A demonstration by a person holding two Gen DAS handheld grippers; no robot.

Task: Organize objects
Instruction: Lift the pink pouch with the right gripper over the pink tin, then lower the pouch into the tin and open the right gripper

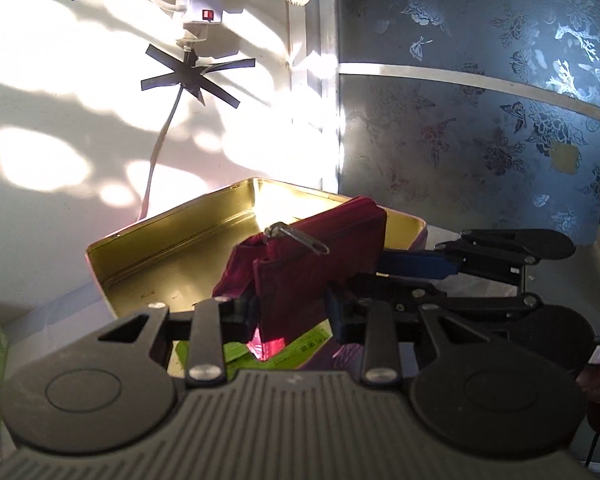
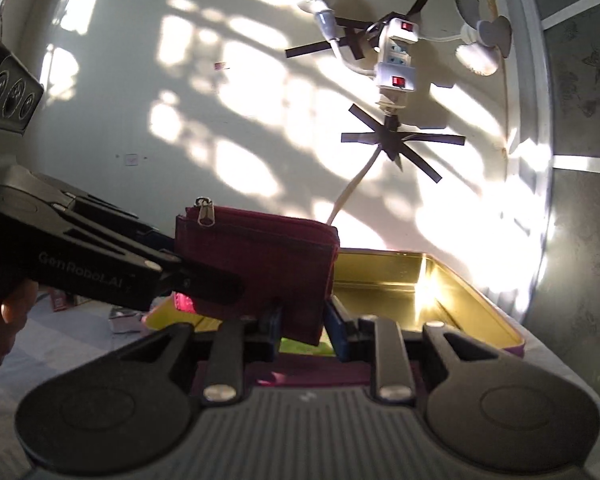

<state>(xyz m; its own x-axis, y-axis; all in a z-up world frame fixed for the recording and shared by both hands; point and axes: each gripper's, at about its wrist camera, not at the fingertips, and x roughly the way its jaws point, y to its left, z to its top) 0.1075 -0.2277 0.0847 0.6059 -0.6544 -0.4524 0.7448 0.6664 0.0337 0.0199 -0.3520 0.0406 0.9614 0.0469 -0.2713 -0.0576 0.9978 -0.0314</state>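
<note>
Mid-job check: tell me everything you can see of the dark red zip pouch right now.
The zip pouch is a flat, dark red wallet-like case of what looks like fabric or soft leather, with stitched edges and a metal zipper pull at one top corner. It is held upright in the air over the open gold-lined tin. Both grippers are clamped on it: the left gripper at the zipper end, the right gripper on its lower edge.
</note>
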